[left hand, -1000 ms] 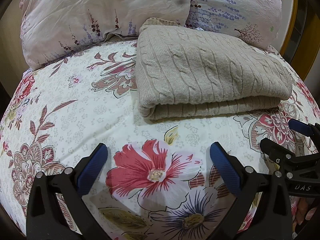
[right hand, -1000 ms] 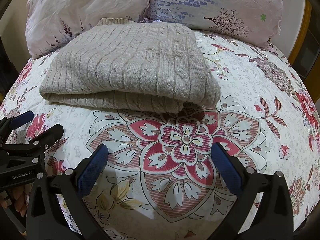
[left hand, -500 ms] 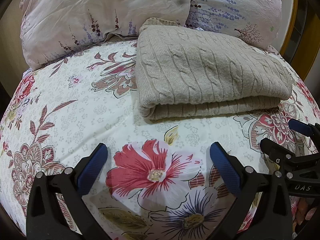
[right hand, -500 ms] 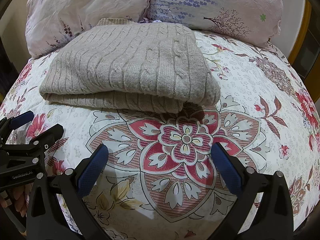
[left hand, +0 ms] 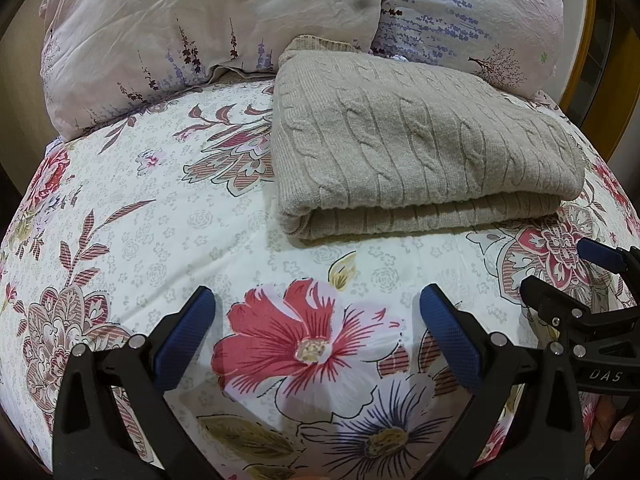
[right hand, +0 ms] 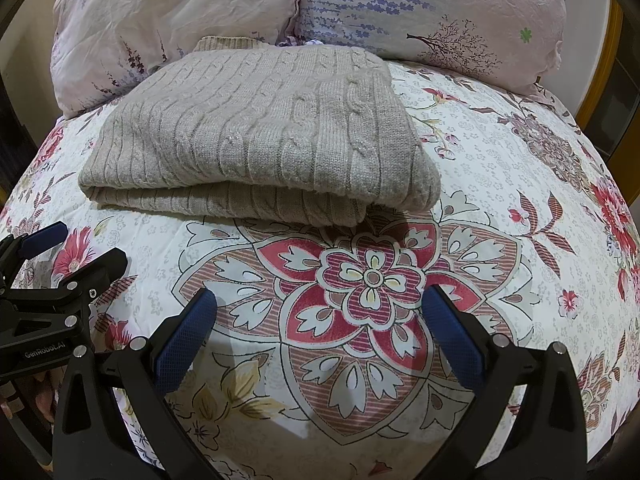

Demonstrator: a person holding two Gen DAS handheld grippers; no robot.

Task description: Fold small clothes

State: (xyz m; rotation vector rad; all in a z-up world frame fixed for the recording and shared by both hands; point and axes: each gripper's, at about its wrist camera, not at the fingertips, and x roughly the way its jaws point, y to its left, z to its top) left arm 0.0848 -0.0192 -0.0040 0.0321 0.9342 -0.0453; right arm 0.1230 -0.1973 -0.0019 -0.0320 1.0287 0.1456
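Observation:
A beige cable-knit sweater (left hand: 416, 148) lies folded into a flat rectangle on the floral bedsheet (left hand: 160, 200), its folded edge facing me. It also shows in the right wrist view (right hand: 256, 136). My left gripper (left hand: 316, 320) is open and empty, held above the sheet in front of the sweater's left corner. My right gripper (right hand: 318, 320) is open and empty, in front of the sweater's right corner. Each gripper shows at the edge of the other's view, the right one (left hand: 568, 276) and the left one (right hand: 72, 252).
Two floral pillows (left hand: 208, 32) (left hand: 472, 12) stand against the head of the bed right behind the sweater. A yellow wooden frame (left hand: 592, 40) runs along the bed's right side. The sheet (right hand: 520, 200) extends to the right of the sweater.

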